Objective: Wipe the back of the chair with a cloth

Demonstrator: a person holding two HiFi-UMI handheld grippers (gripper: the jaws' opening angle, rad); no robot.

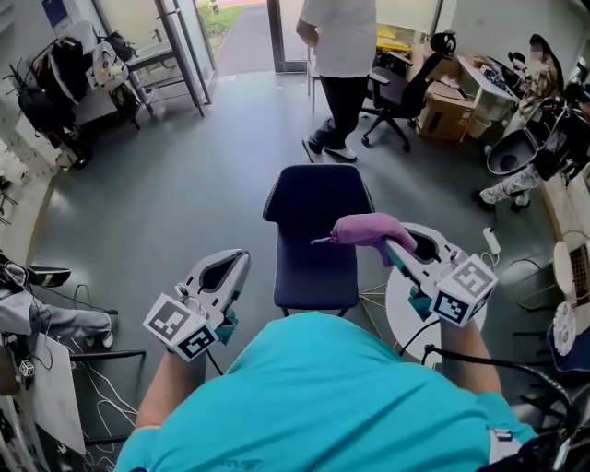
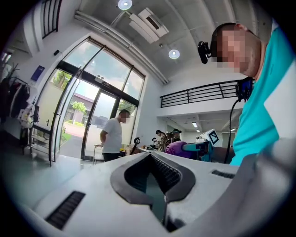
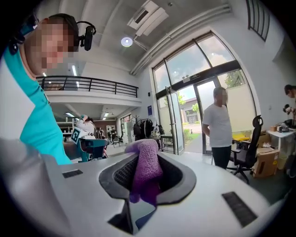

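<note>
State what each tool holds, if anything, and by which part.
Right tool: purple cloth, pinched at a bunched fold, the rest sticking out past its tips. Left tool: nothing.

My right gripper (image 3: pixel 145 172) has its jaws clamped on a bunched purple cloth (image 3: pixel 148 162), which pokes up past the pads. Left of the cloth is the rig's carrier, in a teal shirt (image 3: pixel 34 125) and a head-mounted camera (image 3: pixel 88 34). The teal left gripper (image 3: pixel 91 142), with its marker cube, shows just beyond. Right of the cloth, a person in a white T-shirt (image 3: pixel 217 127) stands before tall glass doors (image 3: pixel 185 115). A black office chair (image 3: pixel 247 148) and a cardboard box (image 3: pixel 264 162) sit farther right. Above the cloth run a railed balcony (image 3: pixel 88 85) and a ceiling air-conditioning unit (image 3: pixel 145 14).
</note>
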